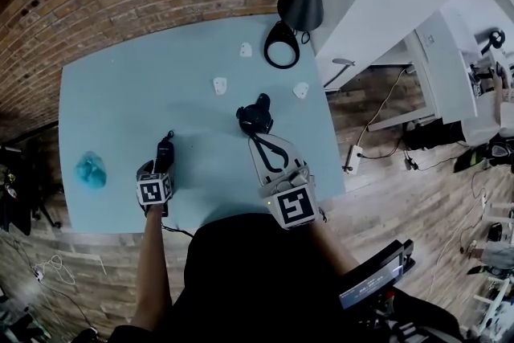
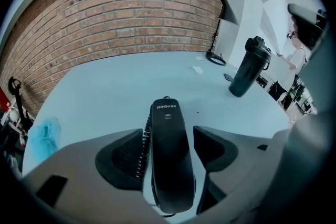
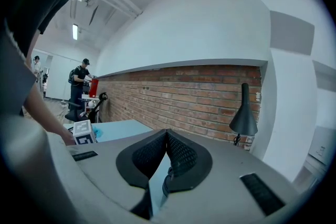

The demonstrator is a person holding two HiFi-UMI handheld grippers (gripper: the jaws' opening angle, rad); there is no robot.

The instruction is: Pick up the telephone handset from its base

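Note:
The black telephone handset [image 2: 170, 160] lies lengthwise on the light blue table [image 2: 121, 92], its coiled cord [image 2: 142, 152] along its left side. A pale edge of the base shows under its near end. My left gripper [image 2: 168, 136] points steeply down over it, open, one jaw on each side, and the pads do not press on it. In the head view the handset [image 1: 165, 147] sticks out beyond the left gripper [image 1: 161, 166]. My right gripper [image 3: 167, 132] is held about level with its pad tips together. In the head view that gripper [image 1: 260, 137] ends just short of a black bottle [image 1: 257, 116].
The black bottle [image 2: 249, 66] stands on the table to the right. A black desk lamp [image 1: 301, 0] with a ring base [image 1: 281, 44] is at the far edge. Small white pieces [image 1: 219, 84] lie mid-table. A blue cloth [image 1: 91, 170] sits near the left edge. A brick wall [image 2: 131, 13] is beyond.

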